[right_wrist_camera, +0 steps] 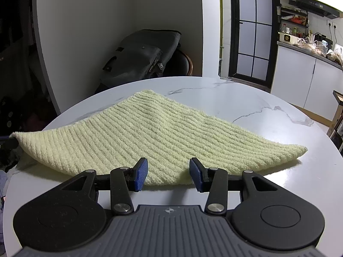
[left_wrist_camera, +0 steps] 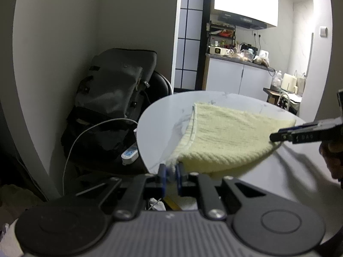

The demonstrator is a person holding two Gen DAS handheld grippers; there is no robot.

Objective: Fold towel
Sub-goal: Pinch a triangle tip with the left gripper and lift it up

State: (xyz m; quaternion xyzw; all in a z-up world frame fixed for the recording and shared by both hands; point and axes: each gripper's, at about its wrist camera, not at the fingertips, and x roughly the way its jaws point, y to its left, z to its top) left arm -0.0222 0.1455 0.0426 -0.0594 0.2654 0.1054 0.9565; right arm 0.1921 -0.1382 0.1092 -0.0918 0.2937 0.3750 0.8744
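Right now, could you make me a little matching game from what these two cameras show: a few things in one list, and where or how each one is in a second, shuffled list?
Things:
1. towel
2. left hand-held gripper
3. right hand-held gripper
4. dark backpack

States or places:
A. open, blue pads apart at the towel's near edge
B. on a chair by the wall, beyond the table
C. pale yellow, ribbed, lying on the white marble table
D. shut on a corner of the towel

Pairs: 1-C, 2-D, 3-A, 4-B
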